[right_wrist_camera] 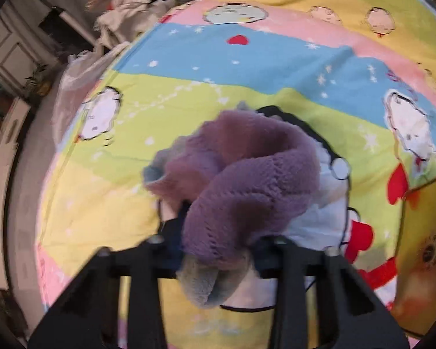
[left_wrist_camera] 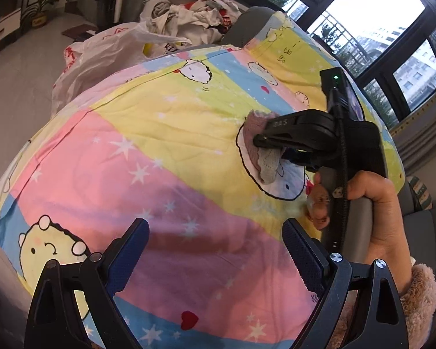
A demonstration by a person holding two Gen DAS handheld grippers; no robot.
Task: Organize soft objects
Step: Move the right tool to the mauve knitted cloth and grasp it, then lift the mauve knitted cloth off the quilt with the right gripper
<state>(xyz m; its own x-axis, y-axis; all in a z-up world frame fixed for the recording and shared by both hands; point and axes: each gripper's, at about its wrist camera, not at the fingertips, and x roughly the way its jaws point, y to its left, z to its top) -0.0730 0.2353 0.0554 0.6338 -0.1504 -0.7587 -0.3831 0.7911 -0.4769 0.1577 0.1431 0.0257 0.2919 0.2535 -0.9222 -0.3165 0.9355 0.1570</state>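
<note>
I see a cartoon-print quilt (left_wrist_camera: 165, 151) covering the bed, a clothes pile (left_wrist_camera: 194, 14) and plastic bag (left_wrist_camera: 101, 55) beyond. Right hand-held gripper (right_wrist_camera: 218, 250) pinches the purple knitted sock (right_wrist_camera: 247, 180) on it; left hand-held gripper (left_wrist_camera: 215, 250) spread, empty.

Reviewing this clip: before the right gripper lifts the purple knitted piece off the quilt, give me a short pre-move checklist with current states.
1. Right gripper closed on the purple knitted garment: ok.
2. Grip takes the whole bunch, not just one fold: cannot tell.
3. Cartoon quilt not pinched along with it: cannot tell.
4. Left gripper open, holding nothing: ok.
5. Left gripper apart from the garment: ok.
6. Plastic bag and clothes pile away from the pick: ok.
</note>
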